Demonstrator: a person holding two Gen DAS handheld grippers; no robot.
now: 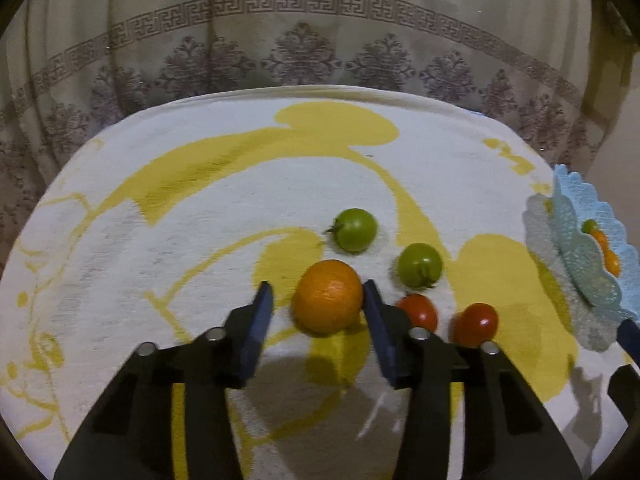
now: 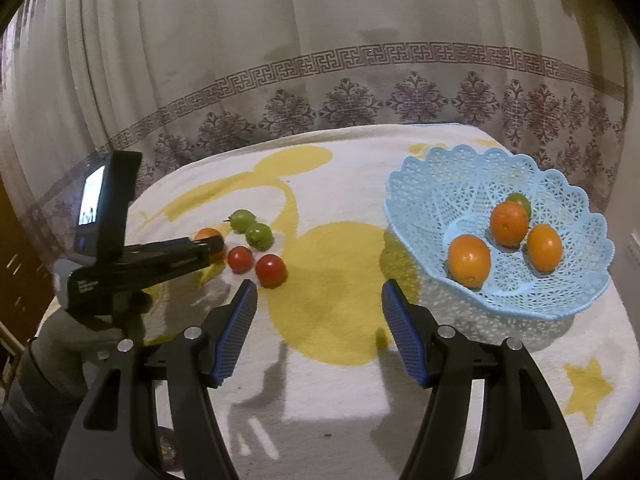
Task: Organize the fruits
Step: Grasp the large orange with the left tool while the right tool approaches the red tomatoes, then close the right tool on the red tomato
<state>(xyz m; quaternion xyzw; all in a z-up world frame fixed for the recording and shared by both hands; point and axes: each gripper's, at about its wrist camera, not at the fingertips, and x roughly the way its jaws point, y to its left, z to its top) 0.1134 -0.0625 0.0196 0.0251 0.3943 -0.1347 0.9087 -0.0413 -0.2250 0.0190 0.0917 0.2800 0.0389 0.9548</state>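
An orange (image 1: pixel 327 297) lies on the white and yellow towel (image 1: pixel 200 208) between the fingers of my left gripper (image 1: pixel 318 288). The right pad touches the orange, while a gap shows at the left pad. Two green tomatoes (image 1: pixel 355 229) (image 1: pixel 420 265) and two red tomatoes (image 1: pixel 418 312) (image 1: pixel 476 324) lie just to its right. In the right wrist view, the blue lace basket (image 2: pixel 440 168) holds three oranges (image 2: pixel 469 260) and a green fruit (image 2: pixel 520 200). My right gripper (image 2: pixel 320 286) hovers open over the towel, left of the basket, with nothing between its fingers.
A patterned curtain (image 2: pixel 360 80) hangs behind the table's far edge. The left gripper's body with its lit screen (image 2: pixel 94 196) reaches in from the left in the right wrist view. A yellow star (image 2: pixel 588 388) marks the towel near the front right.
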